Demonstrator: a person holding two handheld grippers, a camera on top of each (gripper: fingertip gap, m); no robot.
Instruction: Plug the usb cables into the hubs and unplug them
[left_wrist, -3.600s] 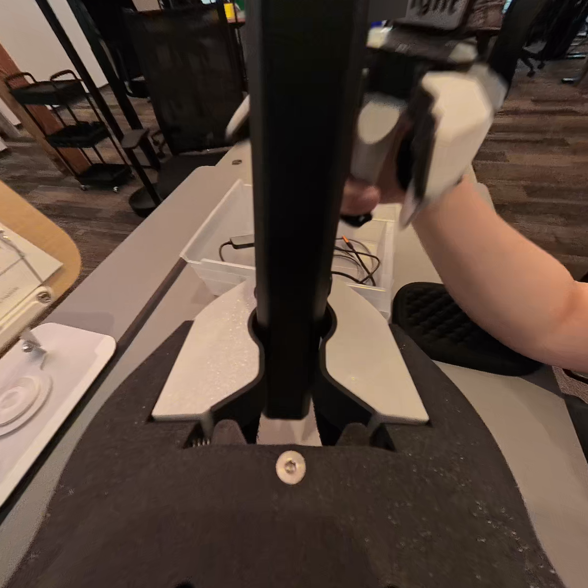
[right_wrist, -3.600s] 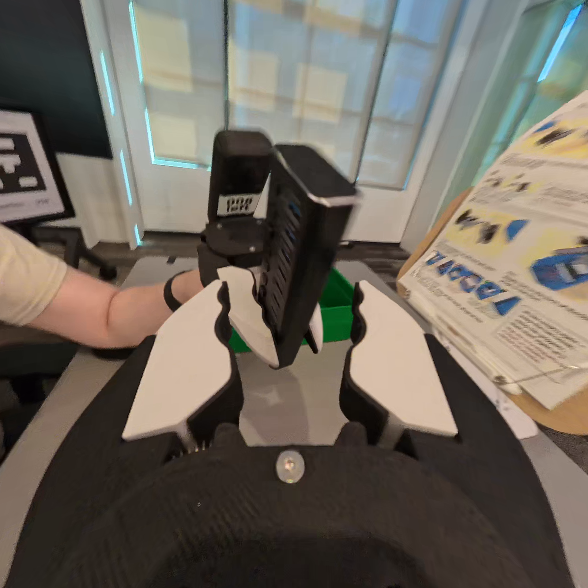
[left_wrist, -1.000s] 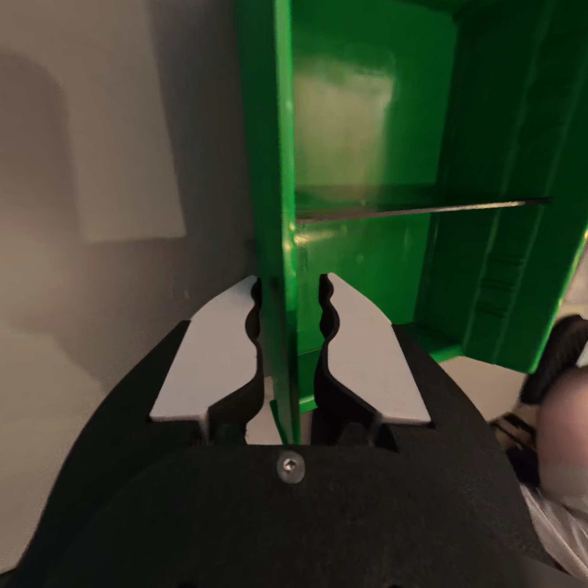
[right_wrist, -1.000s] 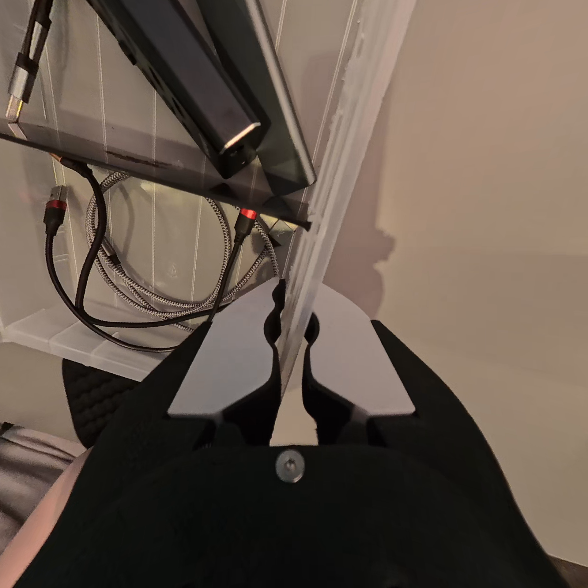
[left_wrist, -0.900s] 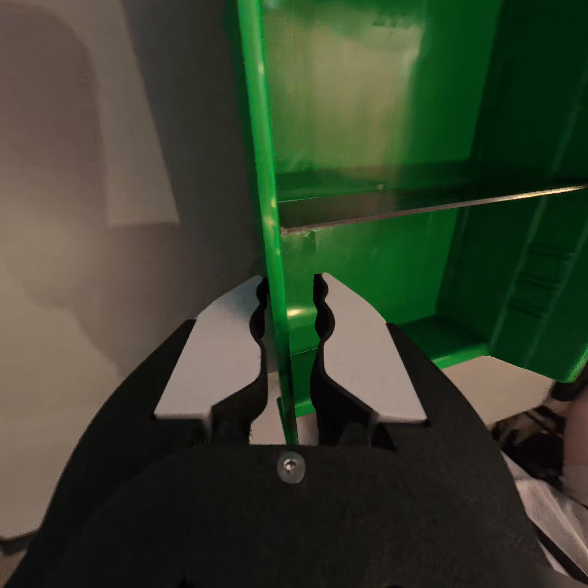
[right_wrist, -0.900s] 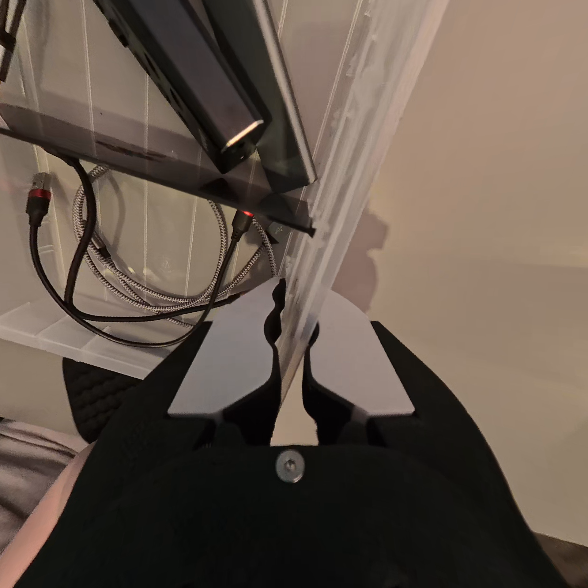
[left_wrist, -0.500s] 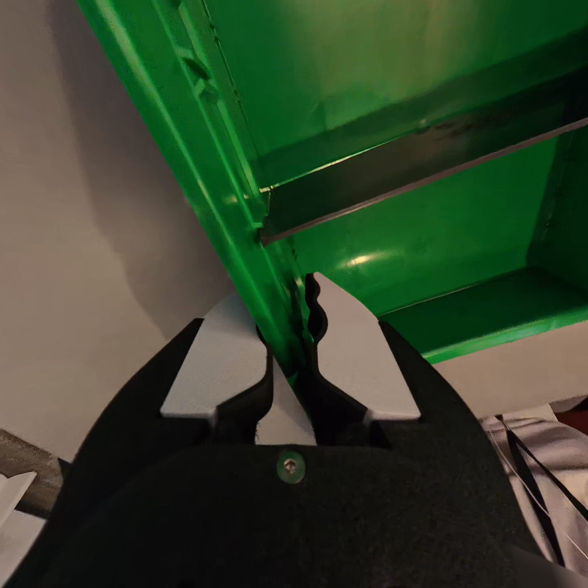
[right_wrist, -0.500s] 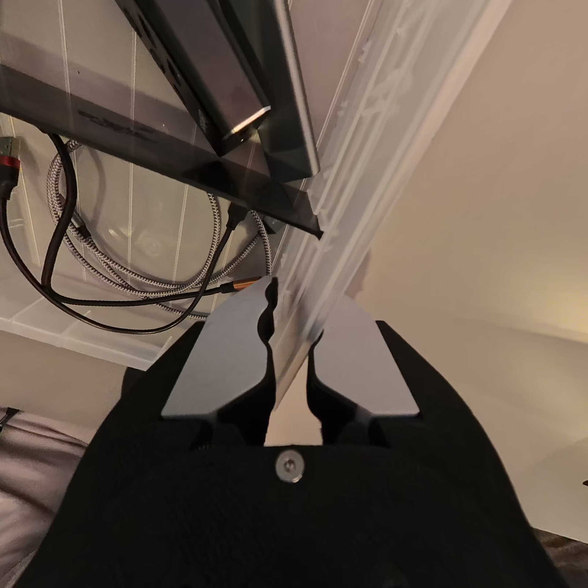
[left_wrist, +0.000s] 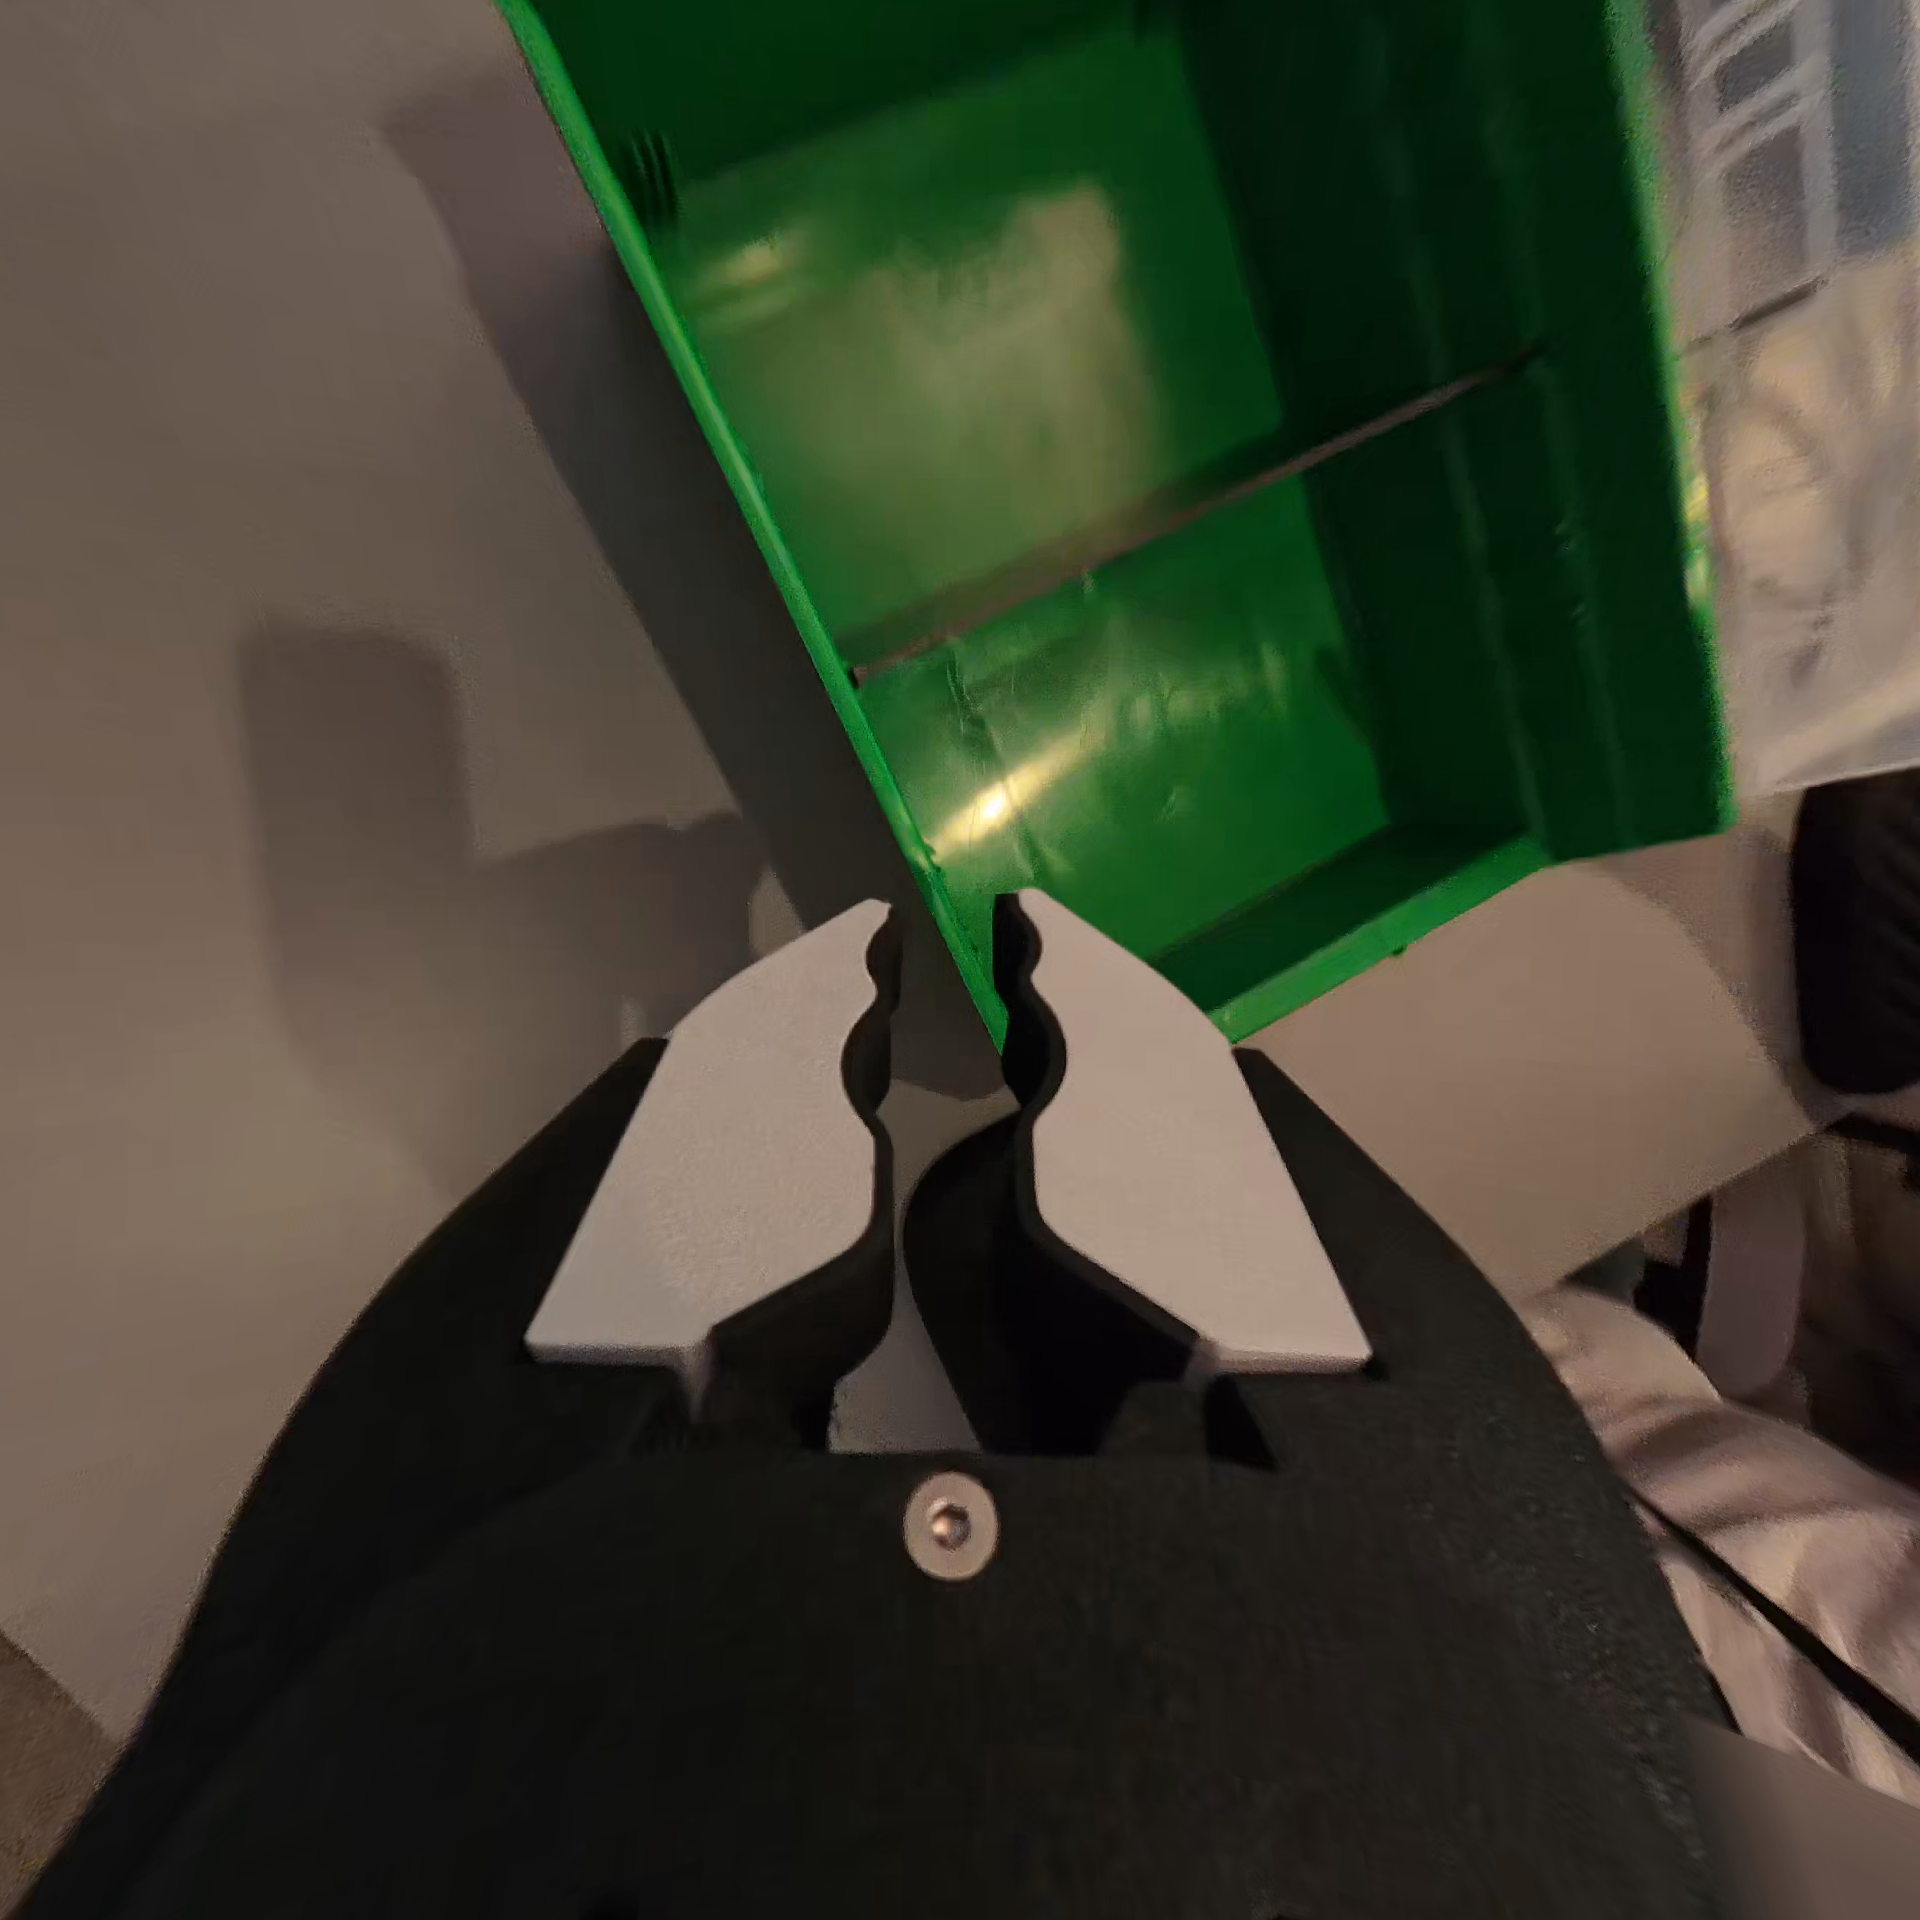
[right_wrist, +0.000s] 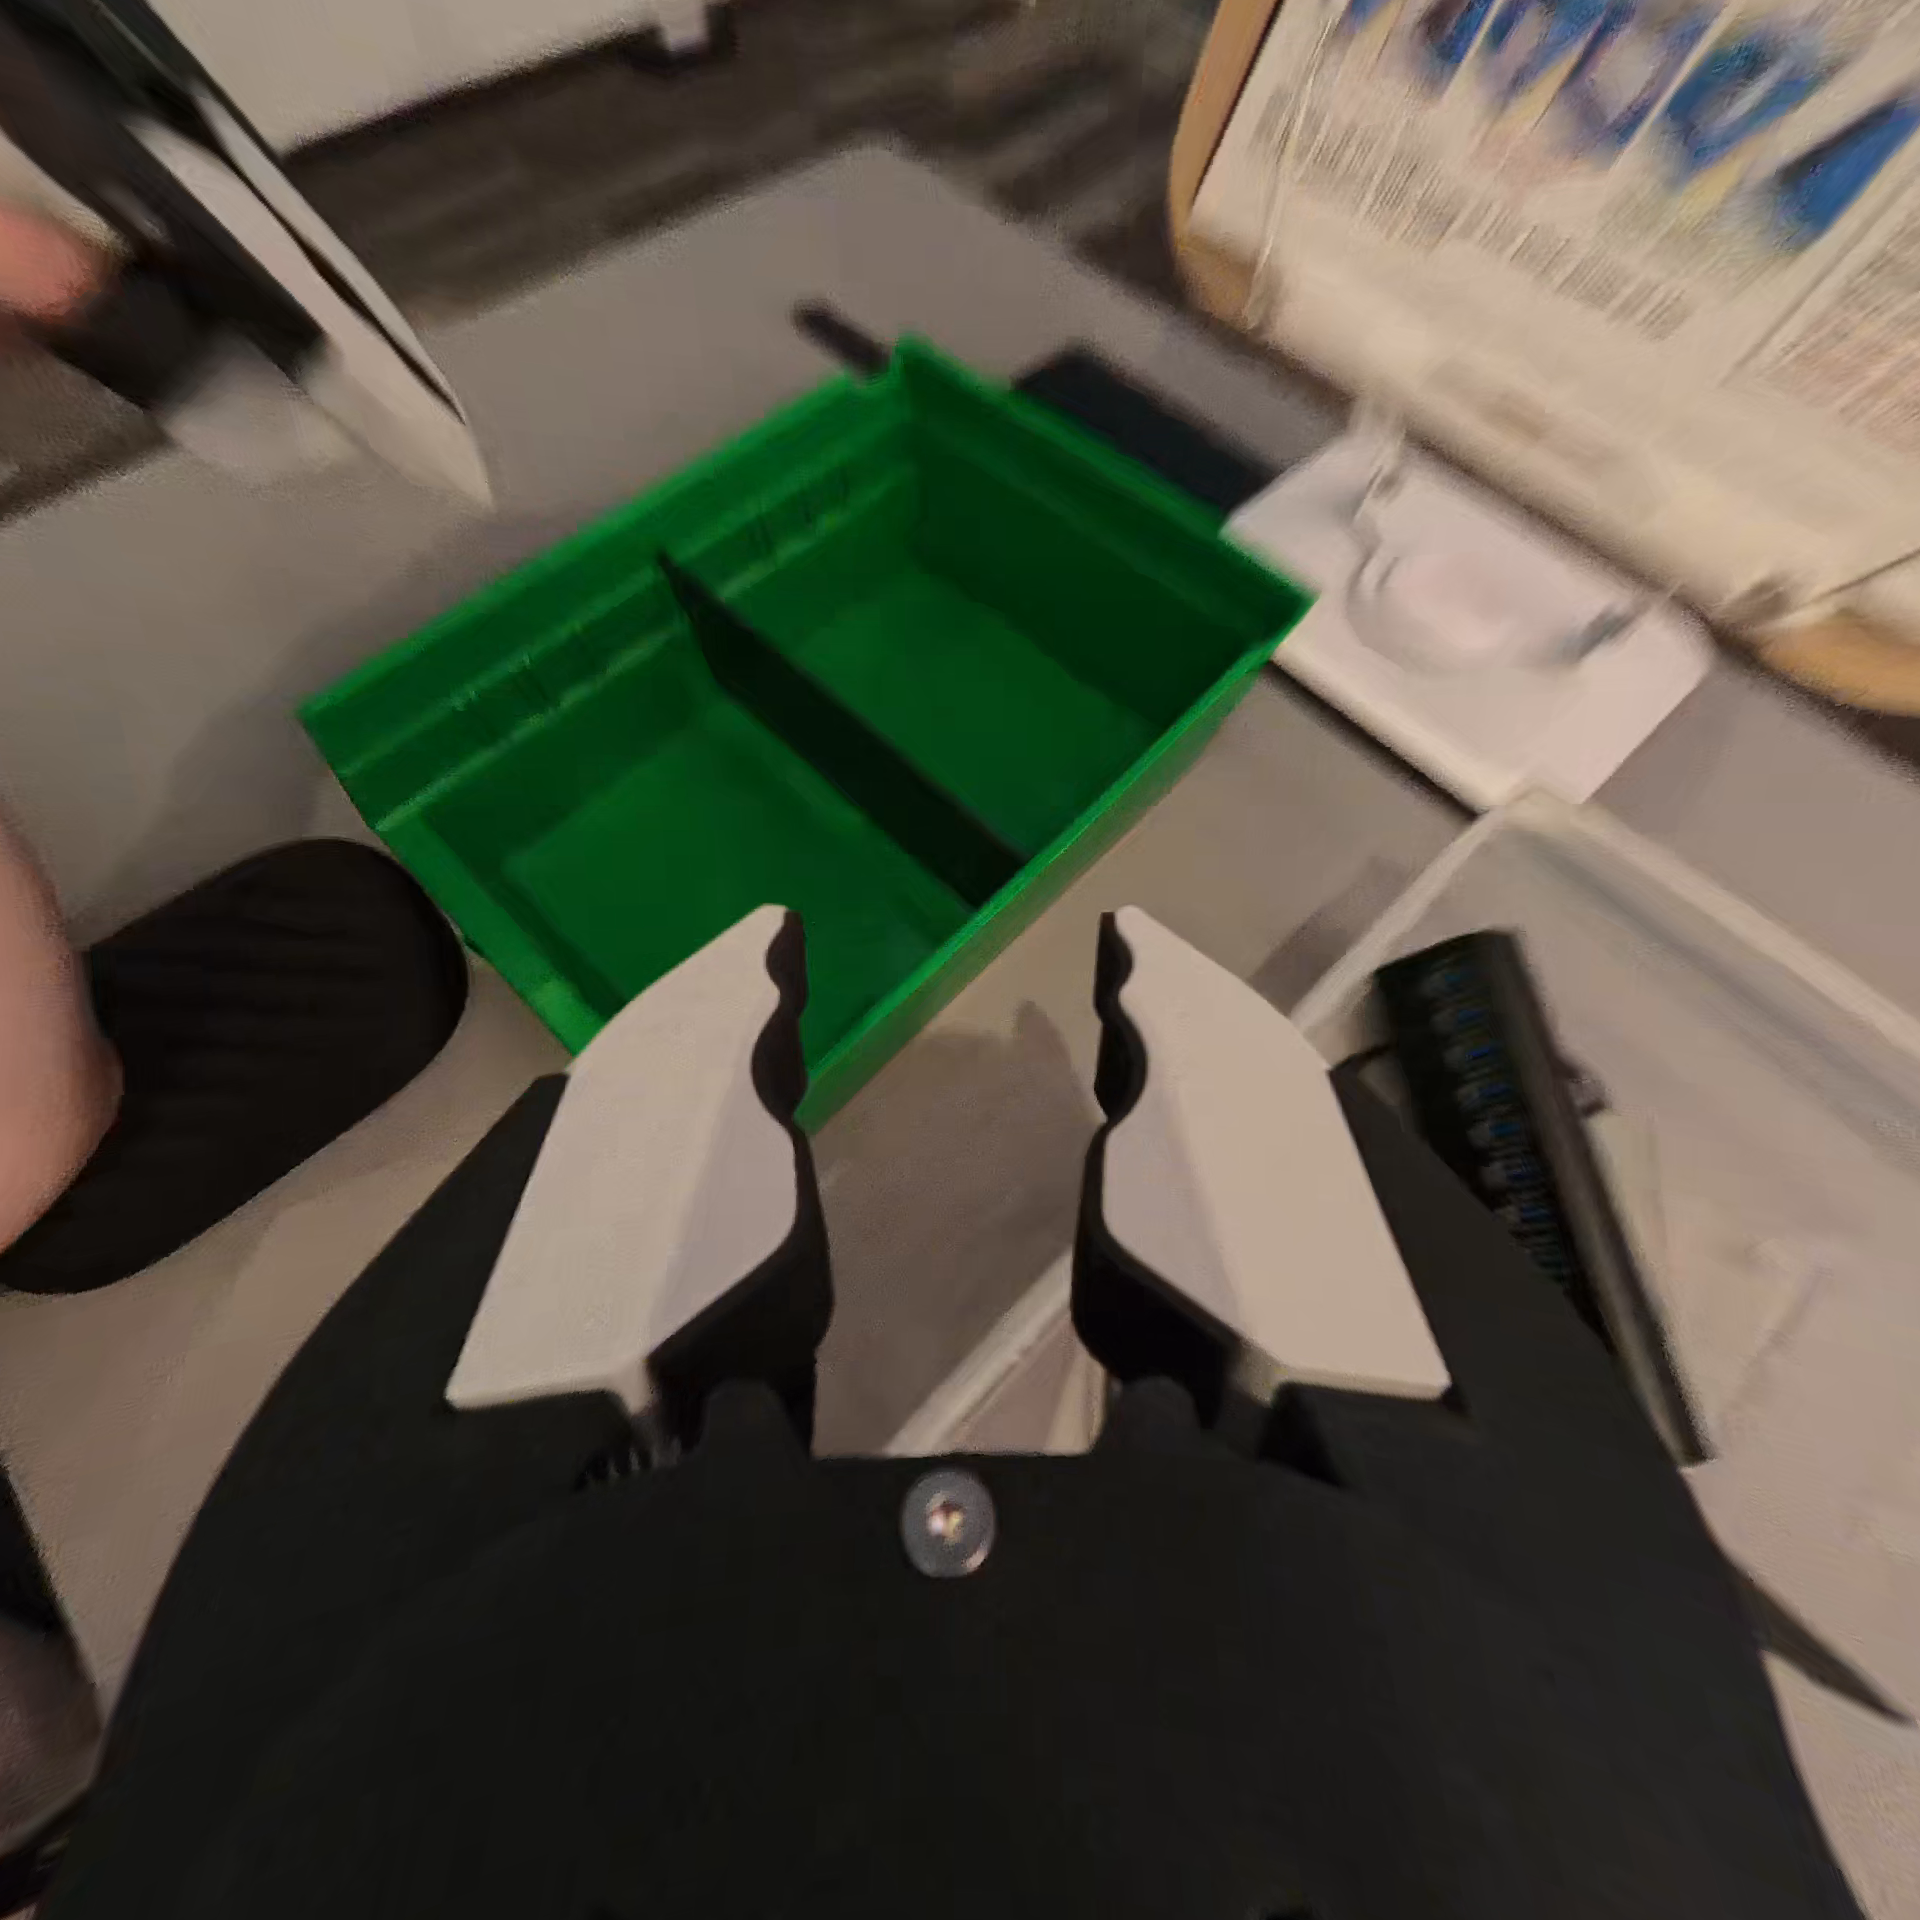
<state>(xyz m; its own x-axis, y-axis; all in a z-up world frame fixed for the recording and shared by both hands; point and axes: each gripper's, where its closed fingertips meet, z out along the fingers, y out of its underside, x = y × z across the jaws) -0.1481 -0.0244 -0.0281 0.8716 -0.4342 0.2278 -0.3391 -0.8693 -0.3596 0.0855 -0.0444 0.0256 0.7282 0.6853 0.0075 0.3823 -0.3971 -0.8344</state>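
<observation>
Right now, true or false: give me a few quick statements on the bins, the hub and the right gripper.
1. Both compartments of the green bin are empty. True.
2. The right gripper is shut on a cable. False: its jaws are open and hold nothing.
3. A black hub lies in the white bin, to the right of the right gripper. True.
4. The green bin is one undivided space. False: a dark divider splits it in two.

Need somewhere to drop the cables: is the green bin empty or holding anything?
Empty. Both compartments of the green bin, split by a dark divider, show bare floors in the right wrist view.
</observation>
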